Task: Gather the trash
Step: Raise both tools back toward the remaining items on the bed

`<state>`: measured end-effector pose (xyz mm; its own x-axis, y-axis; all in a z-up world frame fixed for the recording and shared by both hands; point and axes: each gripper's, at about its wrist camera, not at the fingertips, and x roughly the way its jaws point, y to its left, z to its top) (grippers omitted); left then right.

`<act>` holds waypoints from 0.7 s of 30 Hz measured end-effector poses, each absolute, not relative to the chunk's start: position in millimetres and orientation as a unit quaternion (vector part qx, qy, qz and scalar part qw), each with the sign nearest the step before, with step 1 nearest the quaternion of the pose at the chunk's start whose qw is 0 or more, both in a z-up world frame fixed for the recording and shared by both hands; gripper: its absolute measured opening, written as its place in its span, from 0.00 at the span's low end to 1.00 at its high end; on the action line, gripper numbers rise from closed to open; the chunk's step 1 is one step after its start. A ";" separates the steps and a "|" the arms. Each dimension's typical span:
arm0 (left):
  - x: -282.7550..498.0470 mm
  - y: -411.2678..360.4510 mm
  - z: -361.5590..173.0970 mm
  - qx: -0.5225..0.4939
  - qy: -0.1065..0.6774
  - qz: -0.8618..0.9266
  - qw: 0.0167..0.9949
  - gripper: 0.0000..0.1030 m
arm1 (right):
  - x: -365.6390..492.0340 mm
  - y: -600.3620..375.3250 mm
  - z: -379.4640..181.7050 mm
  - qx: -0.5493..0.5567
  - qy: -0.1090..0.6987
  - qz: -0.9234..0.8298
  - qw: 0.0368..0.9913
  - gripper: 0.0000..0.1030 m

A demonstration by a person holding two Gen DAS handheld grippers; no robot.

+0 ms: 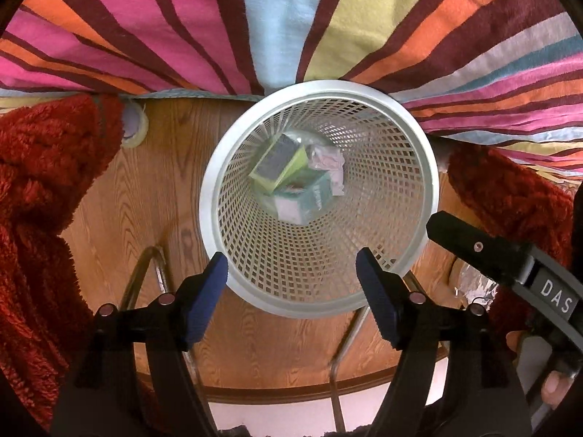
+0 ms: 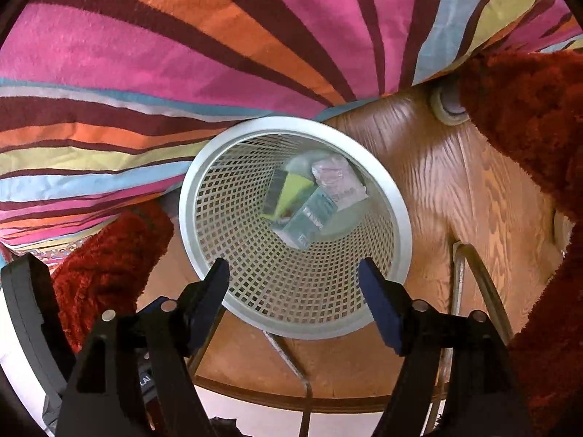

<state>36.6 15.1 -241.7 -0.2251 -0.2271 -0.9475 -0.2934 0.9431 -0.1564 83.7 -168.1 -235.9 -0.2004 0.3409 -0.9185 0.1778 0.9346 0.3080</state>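
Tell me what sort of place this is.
Probably a home living area: a striped fabric cover, red shaggy throws and a white mesh wastebasket on a round wooden table.

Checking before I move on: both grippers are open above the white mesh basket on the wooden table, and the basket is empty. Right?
Not quite. The basket is not empty: the left wrist view shows a yellow-green box, a teal box and crumpled pink paper at its bottom. The rest holds: the left gripper and right gripper are open above it.

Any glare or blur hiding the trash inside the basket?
Left wrist: fisheye bends the white mesh plastic basket, and the green and teal cartons inside look soft. Right wrist: glare streaks the brown wooden tabletop; the cartons are blurred there too.
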 end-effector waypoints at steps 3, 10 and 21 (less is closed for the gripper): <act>36.8 17.4 -241.1 -0.169 0.780 0.030 0.602 0.69 | 83.6 -169.1 -234.0 0.167 0.770 0.065 0.613 0.67; 36.0 19.8 -231.0 -0.169 0.769 0.030 0.616 0.69 | 82.3 -171.2 -223.9 0.155 0.759 0.062 0.630 0.67; 27.9 31.3 -202.3 -0.183 0.740 0.023 0.647 0.69 | 78.8 -170.1 -181.3 0.125 0.701 0.076 0.698 0.69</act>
<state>27.9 31.3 -202.3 -0.0961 -0.2409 -0.9658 -0.3011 0.9318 -0.2025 78.8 -170.1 -181.3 0.0044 0.2821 -0.9594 0.0689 0.9570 0.2817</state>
